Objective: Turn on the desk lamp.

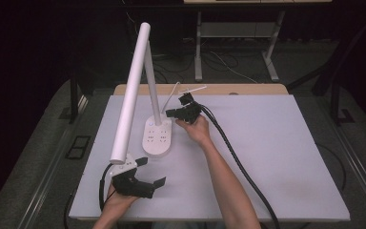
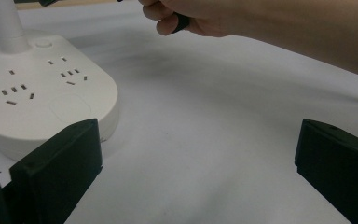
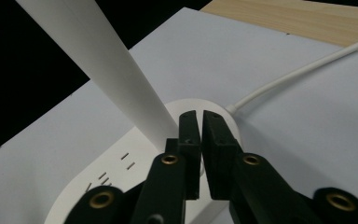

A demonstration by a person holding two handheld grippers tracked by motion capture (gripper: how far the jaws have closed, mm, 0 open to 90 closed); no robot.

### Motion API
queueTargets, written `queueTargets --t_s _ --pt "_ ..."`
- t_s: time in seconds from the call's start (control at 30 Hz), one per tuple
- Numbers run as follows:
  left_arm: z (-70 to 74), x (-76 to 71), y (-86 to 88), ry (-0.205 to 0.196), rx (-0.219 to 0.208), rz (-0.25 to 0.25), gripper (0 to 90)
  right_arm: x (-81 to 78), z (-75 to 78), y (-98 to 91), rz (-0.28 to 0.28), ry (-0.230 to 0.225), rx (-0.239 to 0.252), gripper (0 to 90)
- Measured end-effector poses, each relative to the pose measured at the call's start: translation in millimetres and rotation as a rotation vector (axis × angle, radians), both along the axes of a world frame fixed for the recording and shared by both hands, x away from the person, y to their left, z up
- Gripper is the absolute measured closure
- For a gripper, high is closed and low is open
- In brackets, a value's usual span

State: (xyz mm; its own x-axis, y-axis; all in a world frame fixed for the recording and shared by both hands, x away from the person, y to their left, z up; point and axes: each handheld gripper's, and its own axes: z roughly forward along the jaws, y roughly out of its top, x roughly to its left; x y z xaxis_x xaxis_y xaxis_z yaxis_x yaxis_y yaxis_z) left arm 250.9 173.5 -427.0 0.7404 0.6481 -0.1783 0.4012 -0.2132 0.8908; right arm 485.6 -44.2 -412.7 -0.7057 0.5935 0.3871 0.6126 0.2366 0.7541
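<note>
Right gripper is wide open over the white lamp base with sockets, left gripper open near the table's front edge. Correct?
Not quite. The right gripper is not wide open: the right gripper view shows its jaws nearly together, a thin gap between them, nothing held, above the white lamp base with sockets. The rest holds: the left gripper is open near the front edge of the grey table.

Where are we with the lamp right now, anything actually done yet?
Nothing looks finished: the lamp stands upright on its socket base, cord attached. In hand: the right gripper, jaws nearly closed and holding nothing, is poised over the back of the base by the post. The left gripper waits open nearby.
</note>
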Motion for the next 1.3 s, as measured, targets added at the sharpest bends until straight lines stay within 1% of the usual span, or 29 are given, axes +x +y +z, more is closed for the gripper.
queueTargets --t_s 0.17,0.27,0.43,0.57,0.7,0.8,0.93,1.1,1.2,1.3 --pt "0.0 0.0 -0.3 0.001 0.000 -0.001 0.0 2.0 -6.6 1.4 0.006 0.018 0.010 89.5" --pt "0.1 0.1 -0.5 0.002 0.002 -0.003 0.0 2.1 -11.1 3.7 0.012 0.039 0.008 89.5" --pt "0.0 0.3 -0.8 0.002 0.002 -0.004 0.0 2.5 -18.6 7.9 0.010 0.060 0.008 89.5" --pt "-0.1 0.3 -0.8 0.002 0.003 -0.007 0.0 2.9 -22.3 9.8 0.013 0.061 0.012 89.5" --pt "-0.1 0.0 -1.2 0.002 0.003 -0.007 0.0 3.0 -26.1 10.4 0.019 0.077 0.003 89.5" --pt "-0.1 0.0 -1.2 0.002 0.003 -0.008 0.0 1.9 -28.0 10.1 0.014 0.089 0.026 89.6" --pt "0.1 -0.8 -1.3 0.003 -0.002 -0.005 0.0 -0.4 -28.0 11.7 0.019 0.069 0.014 89.7" --pt "0.1 -0.7 -1.3 0.003 -0.001 -0.006 0.0 0.3 -30.4 9.6 0.014 0.085 0.037 89.8" --pt "0.1 -0.8 -1.4 0.004 0.002 -0.009 0.0 -0.7 -32.9 8.6 0.008 0.085 0.056 89.9" --pt "0.1 -0.9 -1.7 0.005 0.003 -0.010 0.0 -0.7 -34.0 7.8 0.007 0.091 0.063 89.9"
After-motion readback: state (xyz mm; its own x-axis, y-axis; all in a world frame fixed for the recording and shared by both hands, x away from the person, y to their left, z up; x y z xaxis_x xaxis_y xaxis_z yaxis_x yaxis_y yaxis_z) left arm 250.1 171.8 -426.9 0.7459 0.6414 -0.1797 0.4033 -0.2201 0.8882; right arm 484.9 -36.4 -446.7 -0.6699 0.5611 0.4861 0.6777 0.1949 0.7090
